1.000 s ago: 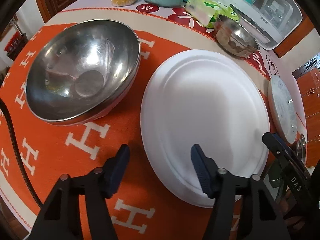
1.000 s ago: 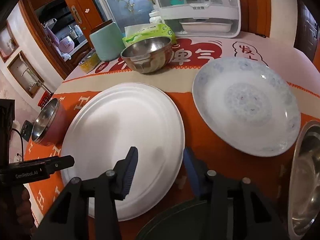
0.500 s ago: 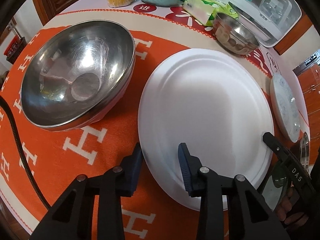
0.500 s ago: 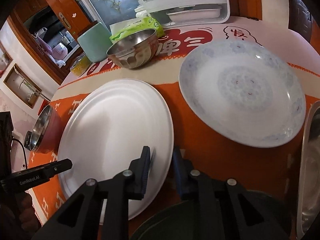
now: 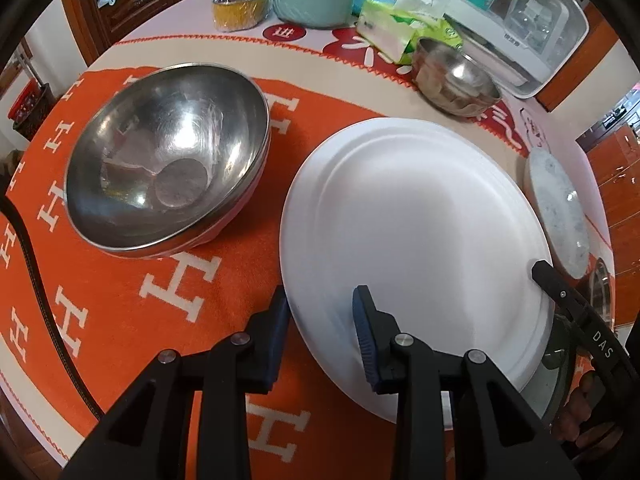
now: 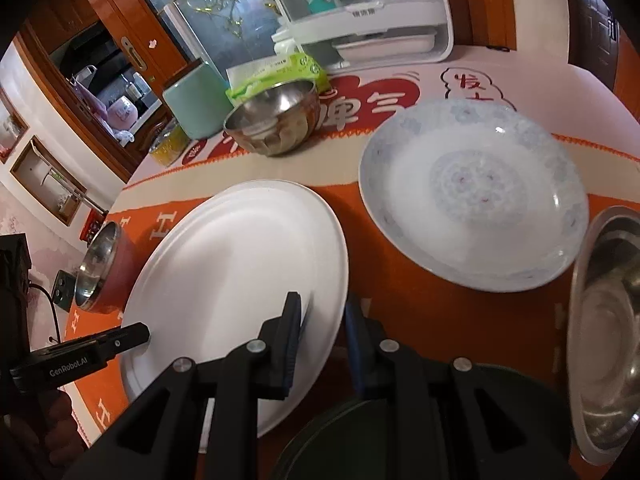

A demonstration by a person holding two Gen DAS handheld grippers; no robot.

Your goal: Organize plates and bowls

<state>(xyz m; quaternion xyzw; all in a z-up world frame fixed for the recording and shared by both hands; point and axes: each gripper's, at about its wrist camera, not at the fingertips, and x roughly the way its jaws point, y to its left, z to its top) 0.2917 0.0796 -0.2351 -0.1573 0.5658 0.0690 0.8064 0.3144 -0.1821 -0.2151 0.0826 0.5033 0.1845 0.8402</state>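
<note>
While the smooth, matte white plate [image 5: 416,240] lies flat on the woolly orange cloth [image 5: 120,304] with its cream H pattern, I have it by the rim from two sides. My left gripper [image 5: 320,332] straddles the near-left edge: one ribbed blue pad sits on the plate's upper face, the other black finger is just outside and under the rim, and the jaws are closing, narrow but with a little gap showing above the rim. My right gripper [image 6: 322,332] takes the opposite edge the same way, one pad over the shallow raised border and one outside it on the cloth side; its jaws are nearly together with the thin rim between them, though I cannot tell for certain that the pads press. The plate is round, with a stepped border and no gloss. To its left stands a big stainless steel bowl [image 5: 168,168], mirror-bright inside, flat-bottomed, pinkish outside. Beyond the plate sits a small steel bowl [image 6: 276,120] with a faceted wall. On the right lies a glossy porcelain plate [image 6: 472,200], deep, with a pale blue pattern, well apart from my fingers, and a shiny steel basin [image 6: 608,332] shows at the right edge.
</note>
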